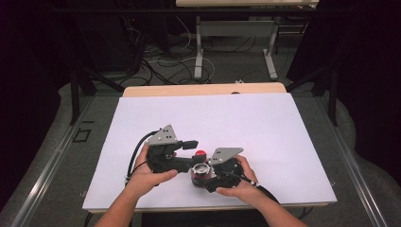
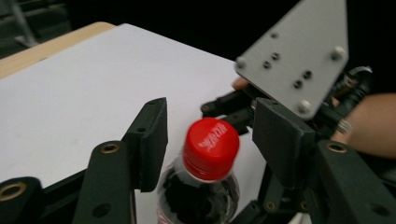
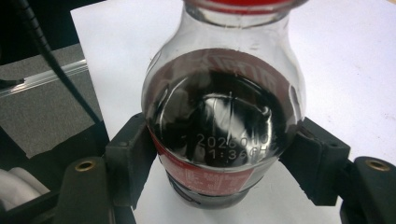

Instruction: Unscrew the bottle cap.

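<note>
Bottle clamped in right tool, base cut off; left tool apart around red cap.

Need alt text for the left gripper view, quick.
A red cap on a dark-drink bottle sits between the left gripper's open jaws, untouched. Behind, the right gripper and hand over a white table.

Dim room up top, grey carpet floor, tangled cables under a second desk, white-topped table center.
</note>
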`<act>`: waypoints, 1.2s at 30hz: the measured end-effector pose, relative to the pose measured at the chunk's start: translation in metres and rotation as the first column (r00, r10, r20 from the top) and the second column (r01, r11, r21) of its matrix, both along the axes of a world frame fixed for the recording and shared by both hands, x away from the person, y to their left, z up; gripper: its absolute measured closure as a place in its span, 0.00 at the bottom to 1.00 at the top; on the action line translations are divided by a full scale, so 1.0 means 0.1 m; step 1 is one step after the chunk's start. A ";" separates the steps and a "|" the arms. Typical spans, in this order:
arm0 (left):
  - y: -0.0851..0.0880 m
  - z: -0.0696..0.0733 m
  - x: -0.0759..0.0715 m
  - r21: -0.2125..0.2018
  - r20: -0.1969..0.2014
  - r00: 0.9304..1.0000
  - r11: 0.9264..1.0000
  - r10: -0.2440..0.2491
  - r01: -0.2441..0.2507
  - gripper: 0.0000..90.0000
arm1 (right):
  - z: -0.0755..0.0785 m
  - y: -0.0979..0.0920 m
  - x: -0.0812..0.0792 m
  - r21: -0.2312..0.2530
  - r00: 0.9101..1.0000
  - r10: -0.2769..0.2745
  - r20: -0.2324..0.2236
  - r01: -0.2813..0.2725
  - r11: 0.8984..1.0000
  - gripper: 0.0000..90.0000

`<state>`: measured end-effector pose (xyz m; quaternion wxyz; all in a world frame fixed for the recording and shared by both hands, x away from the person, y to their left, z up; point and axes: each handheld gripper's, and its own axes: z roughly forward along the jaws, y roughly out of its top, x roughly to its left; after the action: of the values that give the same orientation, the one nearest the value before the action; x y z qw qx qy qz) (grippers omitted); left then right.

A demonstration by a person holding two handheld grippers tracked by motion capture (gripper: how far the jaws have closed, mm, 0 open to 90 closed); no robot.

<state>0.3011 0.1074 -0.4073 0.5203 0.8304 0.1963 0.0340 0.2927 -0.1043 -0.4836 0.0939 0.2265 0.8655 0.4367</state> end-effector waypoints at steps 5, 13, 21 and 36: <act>-0.02 -0.01 0.04 0.034 0.021 0.999 0.999 -0.026 0.025 0.60 | 0.01 0.00 -0.01 -0.005 1.000 0.019 -0.001 -0.019 1.000 0.34; -0.05 -0.06 0.06 0.005 0.022 0.998 0.999 -0.053 0.053 0.65 | 0.01 0.02 -0.03 -0.007 0.999 0.037 0.006 -0.037 0.999 0.34; -0.16 -0.09 -0.03 0.003 0.013 0.996 0.996 0.089 -0.089 0.69 | 0.00 0.01 -0.02 -0.013 1.000 0.021 -0.004 -0.021 1.000 0.34; -0.34 -0.02 -0.25 -0.002 0.013 0.931 0.931 0.366 -0.366 0.54 | 0.00 0.01 -0.02 -0.002 1.000 -0.015 0.010 0.015 1.000 0.34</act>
<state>0.2761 0.0732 -0.4090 0.5058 0.7793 0.3440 0.1359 0.2911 -0.1036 -0.4840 0.1015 0.2308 0.8639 0.4360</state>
